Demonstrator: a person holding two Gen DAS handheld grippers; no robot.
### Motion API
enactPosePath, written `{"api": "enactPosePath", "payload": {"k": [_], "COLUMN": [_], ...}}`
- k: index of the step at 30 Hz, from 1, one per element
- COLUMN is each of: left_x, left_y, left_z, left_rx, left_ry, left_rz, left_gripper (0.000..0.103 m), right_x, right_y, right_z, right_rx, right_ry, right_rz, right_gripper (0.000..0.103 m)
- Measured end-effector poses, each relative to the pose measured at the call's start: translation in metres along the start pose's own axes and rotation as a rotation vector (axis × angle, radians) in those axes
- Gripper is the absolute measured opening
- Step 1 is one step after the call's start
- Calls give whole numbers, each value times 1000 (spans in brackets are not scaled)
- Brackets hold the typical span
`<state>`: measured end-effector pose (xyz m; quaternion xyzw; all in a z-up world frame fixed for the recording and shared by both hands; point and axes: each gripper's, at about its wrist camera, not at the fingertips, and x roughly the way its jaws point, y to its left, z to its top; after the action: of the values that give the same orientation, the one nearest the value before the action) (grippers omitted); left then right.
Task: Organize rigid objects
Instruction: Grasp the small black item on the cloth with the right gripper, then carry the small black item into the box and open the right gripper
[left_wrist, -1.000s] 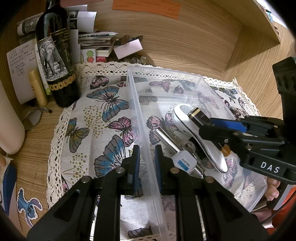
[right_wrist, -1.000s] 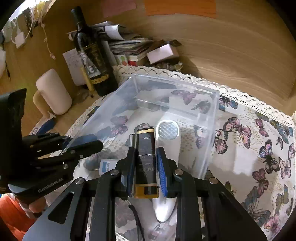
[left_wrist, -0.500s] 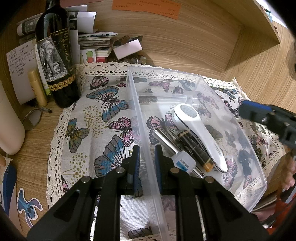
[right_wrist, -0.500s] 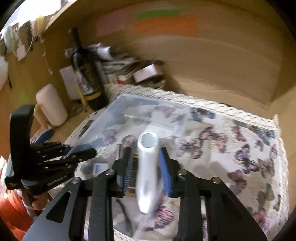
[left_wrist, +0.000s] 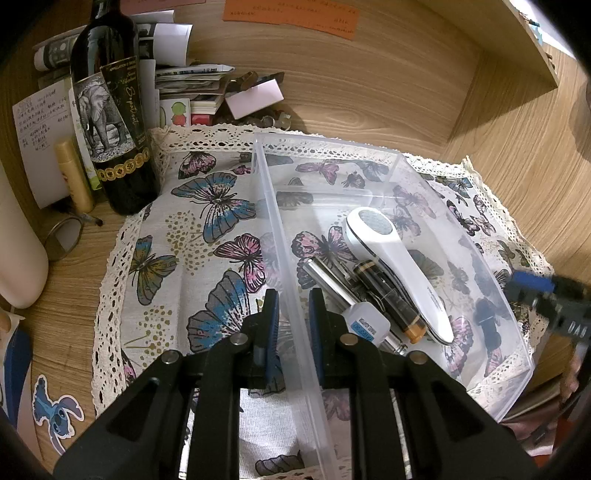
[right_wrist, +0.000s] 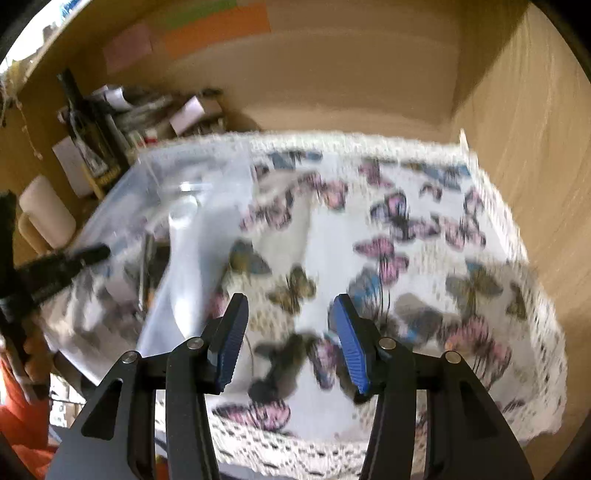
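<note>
Items lay inside the clear plastic bin (left_wrist: 424, 173); our left gripper (left_wrist: 291, 317) pinched its near wall, right gripper (right_wrist: 291, 339) gaped empty.

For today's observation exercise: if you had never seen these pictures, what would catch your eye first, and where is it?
First the clear plastic box in the middle of the butterfly cloth, with a white handheld device lying inside beside a dark tube and a metal pen. The left gripper is clamped on the box's near wall. At the back left stands a dark wine bottle with an elephant label.
</note>
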<state>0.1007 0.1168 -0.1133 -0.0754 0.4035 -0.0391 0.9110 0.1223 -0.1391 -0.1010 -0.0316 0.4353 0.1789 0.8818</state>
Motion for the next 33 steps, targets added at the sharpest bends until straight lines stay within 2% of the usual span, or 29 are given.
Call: {"api": "enactPosePath", "payload": {"k": [6,7,8,9,15,24,33], "left_x": [0,0,0,0,0,0,0], "left_y": [0,0,0,0,0,0,0], "left_z": [0,0,0,0,0,-1,0], "left_rx": [1,1,1,1,1,2,6], "left_ry": [0,0,0,0,0,0,2], "left_rz": [-1,-1,-1,-1,-1,0,1], "left_gripper": [15,15,15,15,15,15,15], "right_x": [24,28,31,33,23,0,-16], "right_y": [6,7,8,9,15,22,45], "right_z": [-21,-22,-23,-23,-17,10,36], "right_rx": [-8,-9,-10,-18,-48,-48,-58], "right_ry": [93,102,102,103,28,-94,-214], "right_rz": [26,35,41,45,22,30,119], "right_gripper": [45,42,28,26,24,24,24]}}
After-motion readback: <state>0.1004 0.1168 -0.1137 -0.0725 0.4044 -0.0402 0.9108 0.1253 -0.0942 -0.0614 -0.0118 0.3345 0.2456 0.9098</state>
